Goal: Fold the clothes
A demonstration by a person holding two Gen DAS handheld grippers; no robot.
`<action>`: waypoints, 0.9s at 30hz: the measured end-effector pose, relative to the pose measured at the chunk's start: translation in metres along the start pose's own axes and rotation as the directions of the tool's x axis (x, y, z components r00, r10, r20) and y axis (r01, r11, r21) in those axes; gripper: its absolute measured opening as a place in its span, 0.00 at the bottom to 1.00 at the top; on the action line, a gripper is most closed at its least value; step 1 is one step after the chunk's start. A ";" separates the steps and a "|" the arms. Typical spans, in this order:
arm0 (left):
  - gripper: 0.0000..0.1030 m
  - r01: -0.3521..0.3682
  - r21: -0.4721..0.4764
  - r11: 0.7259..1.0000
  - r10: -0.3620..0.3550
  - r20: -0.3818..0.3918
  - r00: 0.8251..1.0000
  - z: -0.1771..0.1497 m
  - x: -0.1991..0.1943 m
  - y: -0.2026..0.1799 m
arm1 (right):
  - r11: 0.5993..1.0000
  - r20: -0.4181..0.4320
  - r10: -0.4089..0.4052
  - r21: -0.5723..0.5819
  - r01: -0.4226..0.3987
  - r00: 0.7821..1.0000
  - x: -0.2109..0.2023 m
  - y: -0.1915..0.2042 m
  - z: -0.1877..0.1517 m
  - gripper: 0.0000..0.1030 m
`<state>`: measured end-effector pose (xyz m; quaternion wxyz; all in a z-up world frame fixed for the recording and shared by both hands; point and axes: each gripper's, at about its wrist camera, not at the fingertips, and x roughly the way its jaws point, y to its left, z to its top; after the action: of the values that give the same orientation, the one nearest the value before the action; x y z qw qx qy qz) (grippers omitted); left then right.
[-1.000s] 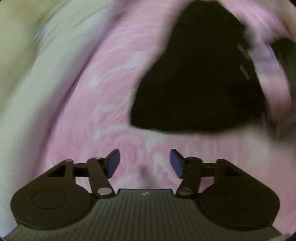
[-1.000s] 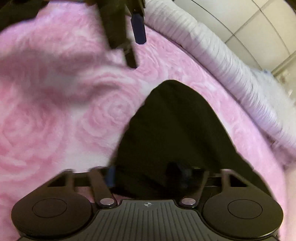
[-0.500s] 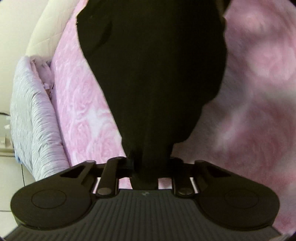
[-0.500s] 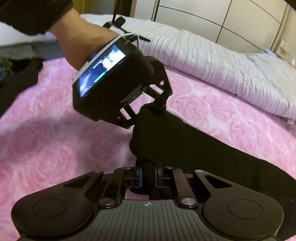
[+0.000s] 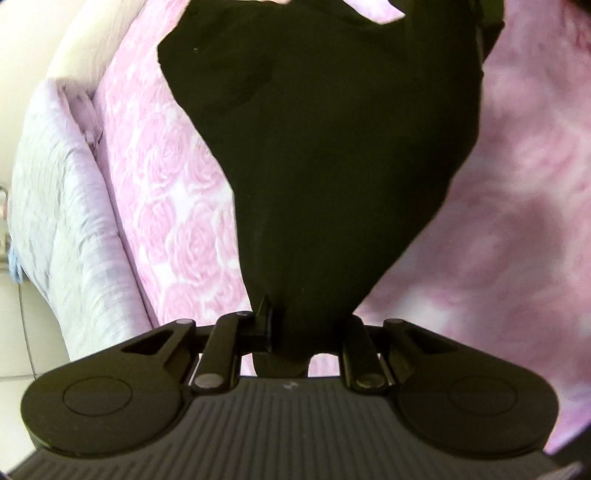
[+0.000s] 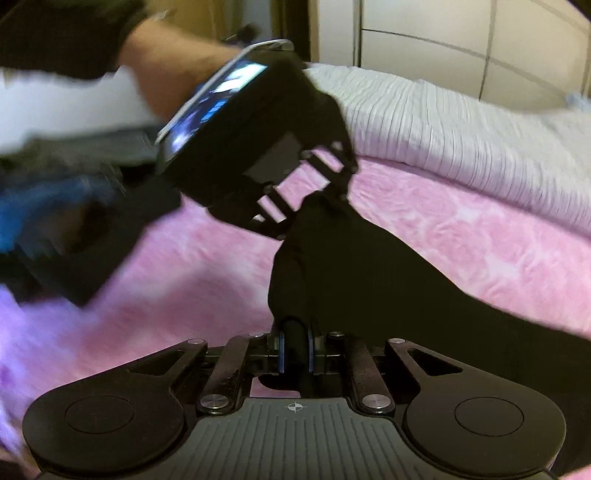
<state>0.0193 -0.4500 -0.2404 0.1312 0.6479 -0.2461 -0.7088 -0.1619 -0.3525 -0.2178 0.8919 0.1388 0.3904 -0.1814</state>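
Note:
A black garment hangs stretched above a pink rose-patterned bedspread. My left gripper is shut on one bunched edge of it, the cloth filling the space between the fingers. In the right wrist view my right gripper is shut on another edge of the black garment, blue pads pressed on the cloth. The left gripper shows there too, held by a person's hand, pinching the cloth a short way above and beyond the right one.
A folded lilac ribbed quilt lies along the far side of the pink bedspread; it also shows at the left as the lilac quilt. Blurred dark and blue clothes lie at the left. White cupboard doors stand behind.
One second ago both grippers were open over the flat garment. They have closed on its edge and lifted it off the bedspread; the left gripper now sits higher and further away.

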 end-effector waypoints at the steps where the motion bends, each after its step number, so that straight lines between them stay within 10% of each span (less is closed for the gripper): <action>1: 0.12 0.023 -0.037 0.999 -0.023 0.003 1.000 0.007 -0.008 0.011 | 1.000 0.013 0.012 0.027 -0.012 1.000 -0.012 -0.006 0.002 0.09; 10: 0.12 0.087 -0.098 0.991 -0.084 0.032 0.996 0.153 -0.031 0.183 | 0.933 0.269 0.102 0.307 -0.186 0.958 -0.135 -0.198 -0.017 0.09; 17: 0.14 0.156 -0.106 0.982 -0.154 0.028 0.988 0.285 0.084 0.308 | 0.837 0.352 0.069 0.490 -0.246 0.934 -0.164 -0.402 -0.069 0.09; 21: 0.31 0.173 -0.154 0.973 -0.173 0.016 0.985 0.333 0.183 0.335 | 0.745 0.303 -0.006 0.637 -0.198 0.953 -0.142 -0.476 -0.120 0.09; 27: 0.38 0.243 -0.559 0.793 -0.237 0.084 0.968 0.323 0.263 0.363 | 0.565 0.172 -0.107 0.821 -0.083 0.979 -0.104 -0.545 -0.196 0.19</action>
<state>-0.3799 -0.8319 -0.2642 0.2248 0.6024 0.0579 -0.7637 -0.5893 -0.7421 -0.3270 0.7575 0.5167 0.1689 -0.3616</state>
